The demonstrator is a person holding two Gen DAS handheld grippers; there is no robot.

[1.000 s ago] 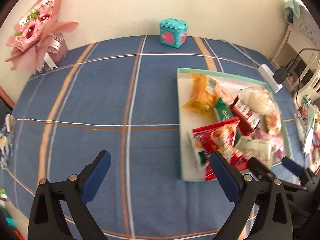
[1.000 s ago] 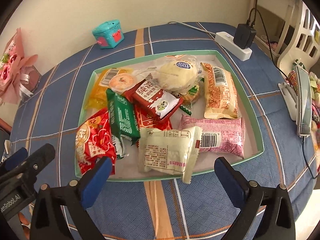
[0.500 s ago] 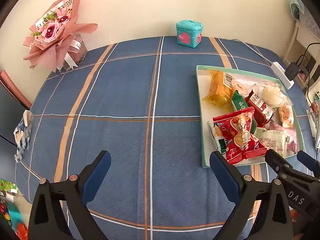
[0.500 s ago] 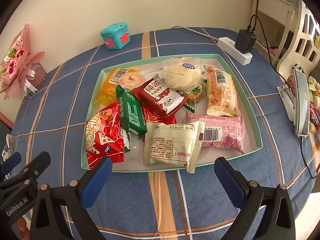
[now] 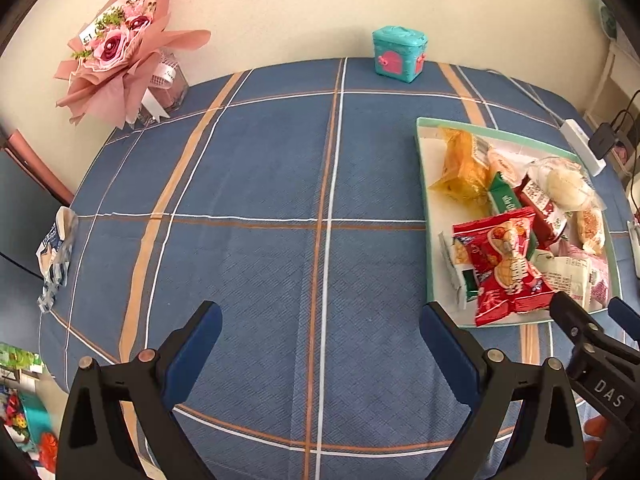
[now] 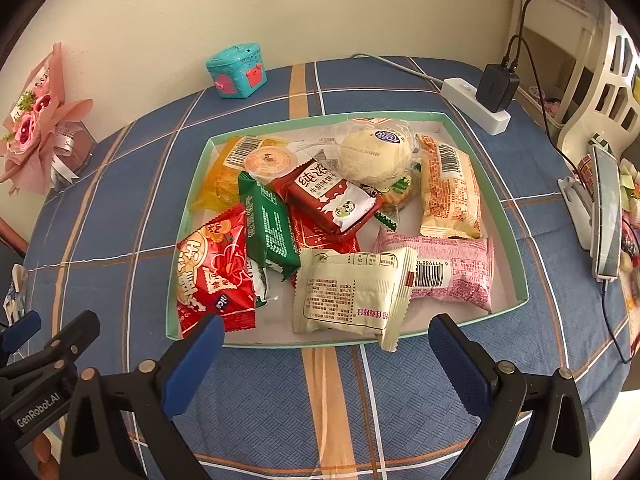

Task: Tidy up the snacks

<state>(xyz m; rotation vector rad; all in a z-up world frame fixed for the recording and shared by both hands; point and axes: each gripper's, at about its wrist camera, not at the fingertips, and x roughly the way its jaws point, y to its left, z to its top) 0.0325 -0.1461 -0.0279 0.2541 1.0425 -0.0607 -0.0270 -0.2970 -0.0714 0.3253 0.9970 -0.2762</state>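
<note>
**Inspector A:** Nearest first. The left gripper point(image 5: 320, 340) has its blue-padded fingers point(image 5: 196, 340) spread wide and grasps nothing; between them lies only the blue plaid tablecloth point(image 5: 260, 184). The right gripper point(image 6: 322, 340) is likewise released and empty, hanging just short of the near wall of the shallow mint-green cardboard tray point(image 6: 514, 240).

**Inspector B:** And the snacks themselves?

**Inspector A:** All visible packets lie inside that tray, straight ahead of the right fingers. Closest to the right-hand finger, the cream rectangular wrapper point(image 6: 352, 292) overhangs the near rim. Ahead of the left-hand finger sits the red crinkled peanut bag point(image 6: 214, 272). Beyond these: the green foil bar point(image 6: 268, 228), the pink barcoded packet point(image 6: 452, 276), the dark red milk-biscuit pack point(image 6: 328, 196), the orange-printed pillow packet point(image 6: 448, 192), the yellow translucent bag point(image 6: 220, 184), and farthest, the round pale bun in clear film point(image 6: 374, 152).

**Inspector B:** Progress?

**Inspector A:** My judgement is divided. The packets are gathered in one container, which fits a collection completed. Yet they overlap at angles, unsorted, which equally fits a pile awaiting arrangement. No snack shows on the cloth outside the tray.

**Inspector B:** Far field?

**Inspector A:** Against the wall, the small teal toy chest point(image 5: 400, 54) stands well beyond the left fingers, and the pink paper-wrapped bouquet point(image 5: 124, 48) far off to their left.
</note>
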